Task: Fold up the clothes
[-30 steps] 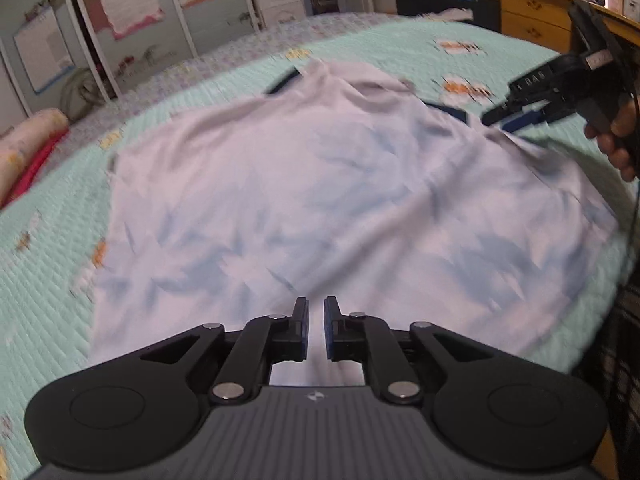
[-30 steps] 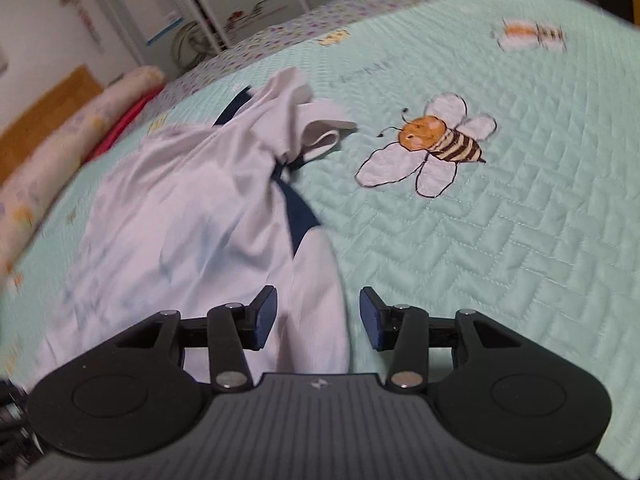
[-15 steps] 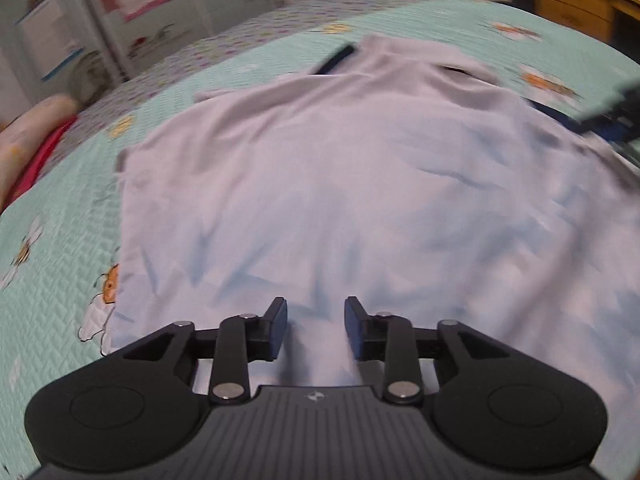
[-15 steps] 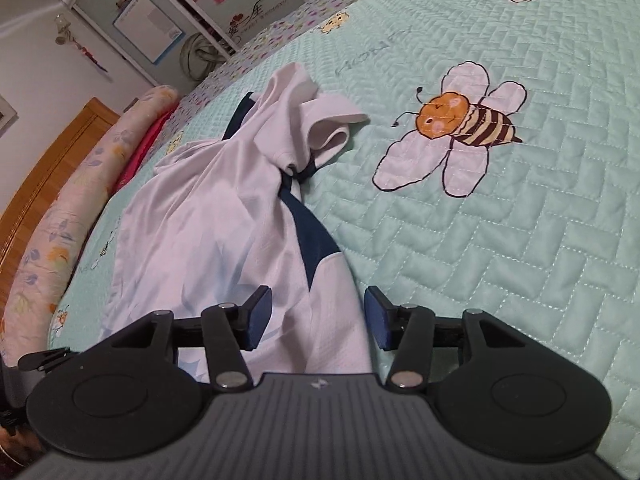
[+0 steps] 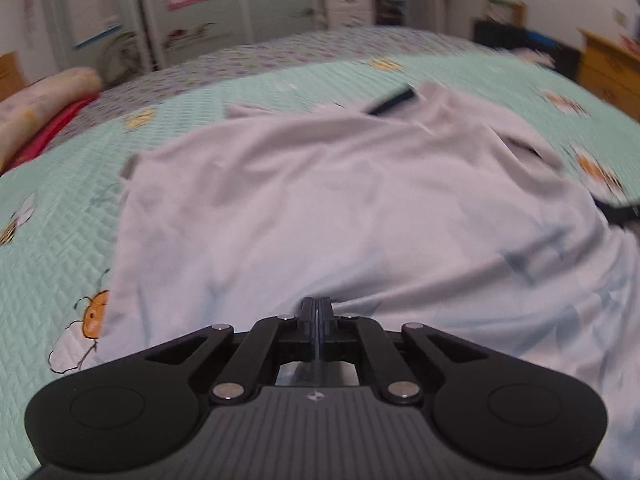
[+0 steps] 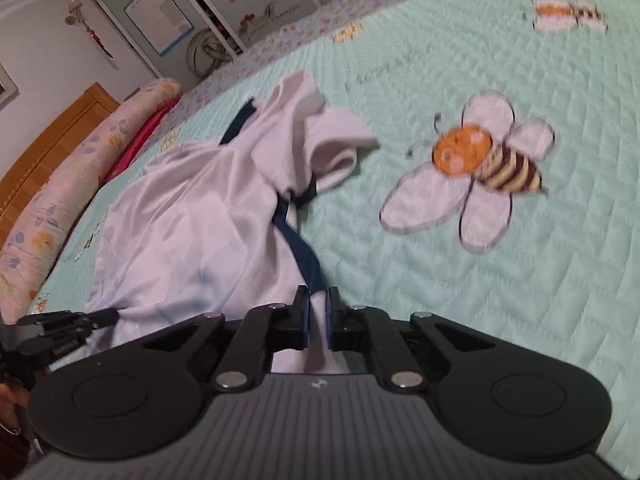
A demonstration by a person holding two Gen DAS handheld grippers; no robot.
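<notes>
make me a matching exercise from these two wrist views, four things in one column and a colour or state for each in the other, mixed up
Things:
1. shirt
2. bedspread
3. left gripper
4. stitched bee

Colour or state:
A. mint green, quilted
B. orange head, striped body
C. pale white with dark blue trim
D. shut on the shirt's near edge

Pairs: 1-C, 2-A, 3-D, 4-B
</notes>
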